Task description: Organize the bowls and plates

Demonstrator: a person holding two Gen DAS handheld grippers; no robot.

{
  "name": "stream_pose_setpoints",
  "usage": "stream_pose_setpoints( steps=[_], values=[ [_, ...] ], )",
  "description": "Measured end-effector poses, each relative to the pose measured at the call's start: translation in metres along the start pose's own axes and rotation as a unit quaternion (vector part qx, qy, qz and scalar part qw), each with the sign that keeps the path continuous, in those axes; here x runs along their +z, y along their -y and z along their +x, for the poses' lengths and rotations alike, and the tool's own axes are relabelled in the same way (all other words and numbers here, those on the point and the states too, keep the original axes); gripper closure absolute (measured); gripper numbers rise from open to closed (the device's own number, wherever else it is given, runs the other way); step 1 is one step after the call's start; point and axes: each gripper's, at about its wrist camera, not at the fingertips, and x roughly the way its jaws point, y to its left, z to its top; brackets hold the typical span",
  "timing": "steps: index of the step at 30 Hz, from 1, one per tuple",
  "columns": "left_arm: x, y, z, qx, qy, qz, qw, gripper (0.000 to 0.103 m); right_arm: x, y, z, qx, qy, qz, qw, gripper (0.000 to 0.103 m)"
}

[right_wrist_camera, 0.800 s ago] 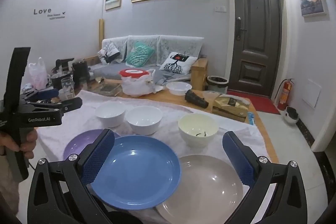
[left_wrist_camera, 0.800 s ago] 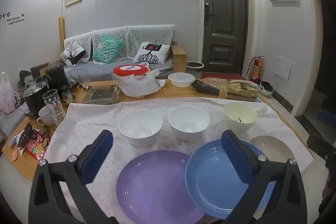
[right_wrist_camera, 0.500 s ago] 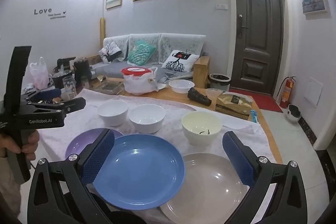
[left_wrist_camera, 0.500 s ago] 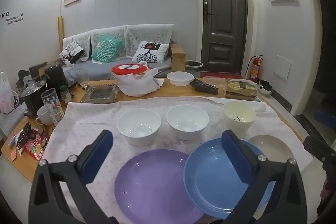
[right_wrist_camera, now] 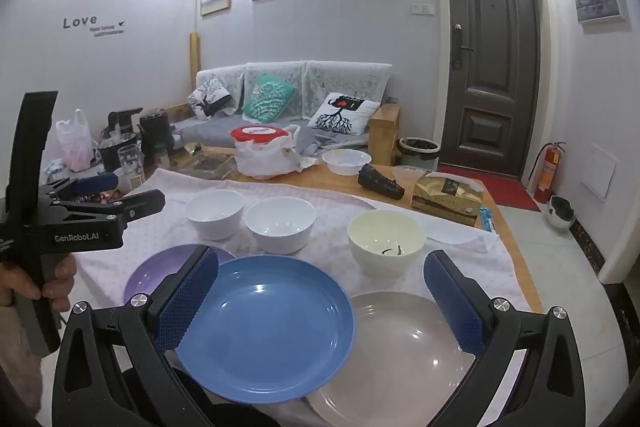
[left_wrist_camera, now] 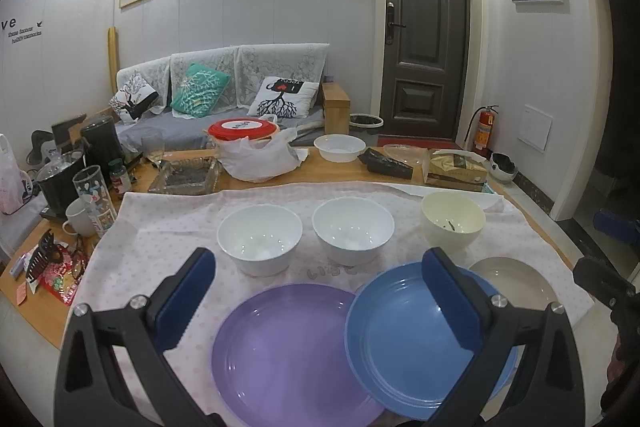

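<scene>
L gripper [left_wrist_camera: 320, 299] is wide open w/ nothing held, above purple plate [left_wrist_camera: 288, 351]. R gripper [right_wrist_camera: 322, 301] also wide open, empty, over blue plate [right_wrist_camera: 268, 327] and beige plate [right_wrist_camera: 400, 359].

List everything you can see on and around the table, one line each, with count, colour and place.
plates: three, purple, blue, beige; front row on the cloth, the blue one overlapping both neighbours
white bowls: two, white; side by side behind the purple plate
cream bowl: one, cream, dark bits inside; behind the beige plate
tablecloth: one, pale pink, dotted; over the wooden table
small bowl: one, white; far table edge
tissue box: one, tan; back right
red-lidded container: one; on a white bag
sofa: one, grey; behind the table
left gripper: fingers open, empty
right gripper: fingers open, empty
</scene>
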Motion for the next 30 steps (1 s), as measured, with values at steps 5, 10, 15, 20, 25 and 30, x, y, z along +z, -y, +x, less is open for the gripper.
stream_pose_setpoints(
  steps=[5,10,15,20,25,30],
  values=[
    [0.0003,-0.0001,0.0007,0.000,0.000,0.000,1.0000,0.001,0.0006,0.0010,0.0008,0.000,0.001,0.001,1.000,0.001],
    [0.0001,0.0005,0.0011,-0.002,0.001,-0.002,1.0000,0.001,0.0020,0.0028,0.0014,0.000,0.001,0.002,1.000,0.001],
    [0.0009,-0.0009,0.0000,-0.002,0.001,-0.002,1.0000,0.001,0.0018,0.0029,0.0011,0.001,0.001,0.003,1.000,0.001],
    [0.0007,-0.0015,-0.0005,-0.001,0.001,-0.004,1.0000,0.001,0.0008,0.0023,0.0016,0.000,0.002,0.003,1.000,0.001],
    [0.0006,-0.0035,-0.0013,0.001,0.002,-0.005,1.0000,0.001,0.0015,0.0026,0.0021,0.001,0.001,0.003,1.000,0.001],
    [0.0001,-0.0047,-0.0015,0.002,0.003,-0.006,1.0000,0.001,0.0014,0.0034,0.0025,0.000,0.001,0.003,1.000,0.001]
  ],
)
